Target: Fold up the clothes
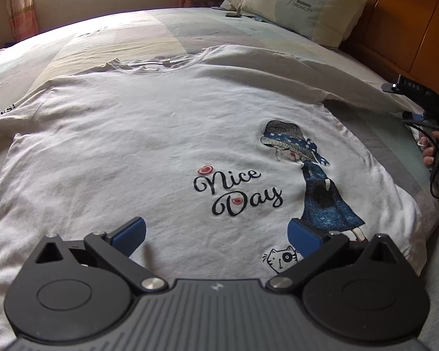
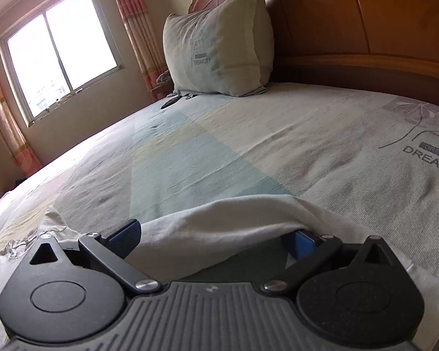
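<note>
Lying flat on the bed (image 1: 166,29), the shirt (image 1: 149,134) is not yet folded. Left gripper (image 1: 216,234) jaws are apart over it; right gripper (image 2: 216,237) jaws are apart around its sleeve (image 2: 219,225).

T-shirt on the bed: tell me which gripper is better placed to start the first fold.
Right. The right gripper already has the sleeve draped between its open fingers at the shirt's edge. The left gripper hovers open over the T-shirt body near the print, with no edge between its fingers.
</note>
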The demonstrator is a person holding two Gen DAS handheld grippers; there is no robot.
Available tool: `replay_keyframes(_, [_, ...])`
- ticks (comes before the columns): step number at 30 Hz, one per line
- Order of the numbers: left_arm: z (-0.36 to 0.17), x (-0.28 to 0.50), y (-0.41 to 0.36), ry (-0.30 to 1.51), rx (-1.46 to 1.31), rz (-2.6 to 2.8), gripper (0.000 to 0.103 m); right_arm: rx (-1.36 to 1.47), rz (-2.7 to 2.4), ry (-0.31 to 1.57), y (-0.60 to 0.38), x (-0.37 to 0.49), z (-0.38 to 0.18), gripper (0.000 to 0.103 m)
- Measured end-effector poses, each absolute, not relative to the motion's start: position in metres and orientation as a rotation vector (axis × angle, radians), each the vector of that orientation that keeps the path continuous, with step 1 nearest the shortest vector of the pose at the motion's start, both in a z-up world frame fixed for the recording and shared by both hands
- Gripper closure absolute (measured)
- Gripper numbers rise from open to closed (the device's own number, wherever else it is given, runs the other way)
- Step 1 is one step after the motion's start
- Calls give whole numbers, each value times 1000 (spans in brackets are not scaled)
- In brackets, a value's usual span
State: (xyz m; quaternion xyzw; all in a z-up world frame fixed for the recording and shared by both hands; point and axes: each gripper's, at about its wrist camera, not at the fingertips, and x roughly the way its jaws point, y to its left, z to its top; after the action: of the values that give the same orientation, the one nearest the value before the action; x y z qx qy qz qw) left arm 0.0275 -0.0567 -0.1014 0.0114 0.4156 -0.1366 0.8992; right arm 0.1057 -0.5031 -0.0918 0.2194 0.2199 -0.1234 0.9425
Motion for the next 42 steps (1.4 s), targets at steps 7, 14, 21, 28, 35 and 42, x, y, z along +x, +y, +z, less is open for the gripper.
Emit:
replay_keyframes(7, [-106,29,-66,872,50,-301,1,263,-241,472,-512,121,-71,0])
replay_keyframes(14, [-104,29,-66,875,54,-315,1,178,-156,702,-496,124,-82,0])
replay_keyframes(21, [-106,33,-72,878,66,-315,1,527,-134,603,-530,58,-91,0])
replay_keyframes(28, [-107,34,-77,882,86,-318,1,690,-248,486,-545,10,-92,0])
replay_keyframes(35, [-107,34,-80,885,96,-314,1,999,-231,389,-580,-9,-118,0])
replay_keyframes(42, [-107,33,-81,886,99,-315,1,1089,-315,393,-602,18,-113,0])
